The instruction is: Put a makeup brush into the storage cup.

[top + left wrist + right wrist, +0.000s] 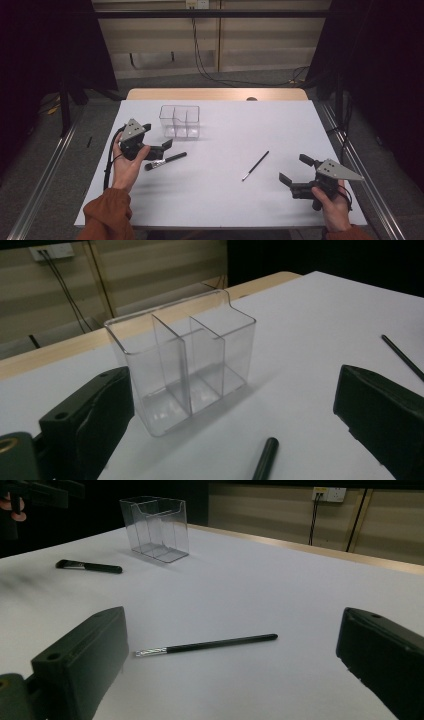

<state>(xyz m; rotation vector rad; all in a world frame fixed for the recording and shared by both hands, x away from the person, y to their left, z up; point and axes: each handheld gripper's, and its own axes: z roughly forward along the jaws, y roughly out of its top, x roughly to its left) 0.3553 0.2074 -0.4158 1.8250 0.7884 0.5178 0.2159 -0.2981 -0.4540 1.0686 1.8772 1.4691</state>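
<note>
The left gripper [159,144] is hovering with its fingers spread wide and holding nothing, just above the thick black-handled makeup brush [166,160], which is lying flat on the white desk [280,130] near the clear 3-compartment acrylic organiser [180,121]. The right gripper [296,170] is also standing open and empty, facing the thin black brush with a silver ferrule [255,165], which is lying alone mid-desk, well apart from the organiser.

Judgement: the step in hand appears to be the pick-up of each brush for placing in the organiser, which is empty. To do it well, each gripper should be coming down square across the handle, fingers either side, closing at mid-handle so the brush stays balanced. The thin brush lies low and may roll or slip; a slow, flat approach is advised.
</note>
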